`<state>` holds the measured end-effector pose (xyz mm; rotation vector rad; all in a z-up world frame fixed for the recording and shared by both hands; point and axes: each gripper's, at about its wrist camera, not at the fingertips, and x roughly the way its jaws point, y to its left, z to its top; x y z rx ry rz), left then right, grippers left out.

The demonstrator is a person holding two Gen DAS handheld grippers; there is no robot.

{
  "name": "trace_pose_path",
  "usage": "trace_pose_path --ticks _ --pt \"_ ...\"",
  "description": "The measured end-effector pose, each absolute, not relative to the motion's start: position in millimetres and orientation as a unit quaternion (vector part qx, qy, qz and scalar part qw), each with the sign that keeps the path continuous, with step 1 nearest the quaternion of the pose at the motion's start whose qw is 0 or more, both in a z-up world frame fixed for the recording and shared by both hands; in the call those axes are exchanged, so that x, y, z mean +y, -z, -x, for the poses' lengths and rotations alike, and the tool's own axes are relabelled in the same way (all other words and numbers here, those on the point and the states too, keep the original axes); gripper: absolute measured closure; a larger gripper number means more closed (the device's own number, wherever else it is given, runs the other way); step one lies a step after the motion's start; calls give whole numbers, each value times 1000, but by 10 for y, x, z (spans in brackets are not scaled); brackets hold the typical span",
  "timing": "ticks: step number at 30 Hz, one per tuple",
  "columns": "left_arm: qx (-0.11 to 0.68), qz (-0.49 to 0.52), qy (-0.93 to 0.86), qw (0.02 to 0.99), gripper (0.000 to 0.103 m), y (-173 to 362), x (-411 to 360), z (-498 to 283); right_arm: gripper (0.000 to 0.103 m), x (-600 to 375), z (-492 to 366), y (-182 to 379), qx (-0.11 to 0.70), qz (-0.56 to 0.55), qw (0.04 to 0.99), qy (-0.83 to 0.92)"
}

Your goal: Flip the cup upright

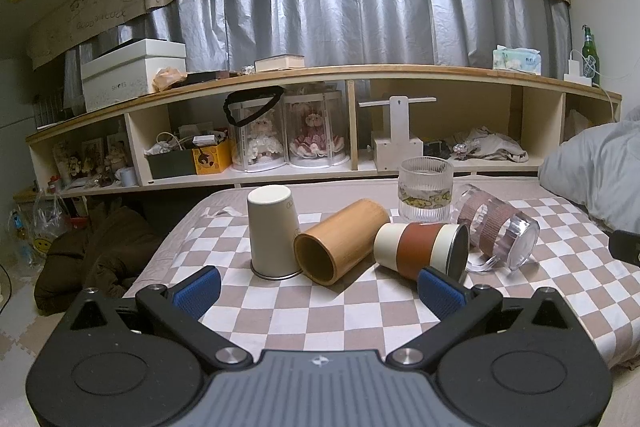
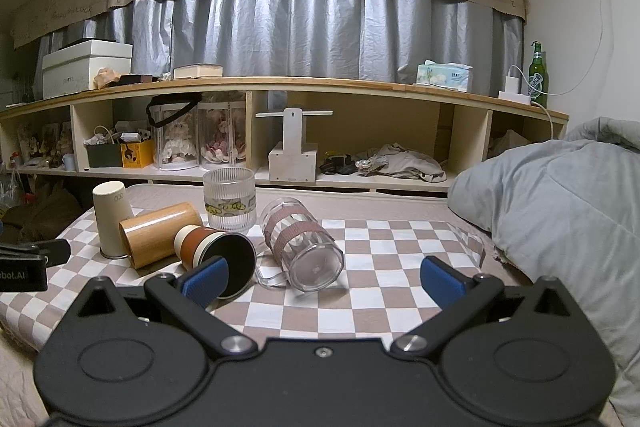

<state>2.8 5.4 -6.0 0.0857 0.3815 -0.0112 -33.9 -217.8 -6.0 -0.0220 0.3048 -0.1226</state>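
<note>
Several cups sit on a checkered cloth [image 1: 320, 315]. A cream cup [image 1: 272, 231] stands upside down. A bamboo cup [image 1: 340, 241] lies on its side, mouth toward me. A cream-and-brown banded cup [image 1: 420, 251] lies on its side. A clear mug with a handle [image 1: 496, 231] lies on its side. A ribbed glass [image 1: 426, 189] stands upright behind them. My left gripper [image 1: 320, 291] is open and empty, just short of the bamboo and banded cups. My right gripper [image 2: 324, 281] is open and empty, in front of the clear mug [image 2: 302, 247] and banded cup [image 2: 218, 251].
A grey duvet [image 2: 560, 211] is heaped at the right edge of the cloth. A long wooden shelf [image 1: 320, 131] with boxes and doll cases runs behind the bed. The bed's left edge drops to a floor with a dark bag [image 1: 92, 259].
</note>
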Motion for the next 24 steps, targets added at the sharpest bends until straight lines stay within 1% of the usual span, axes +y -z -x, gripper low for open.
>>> trace_pose_path --ticks 24 --pt "191 -45 5 981 0 78 34 -42 0 -2178 333 65 153 13 986 61"
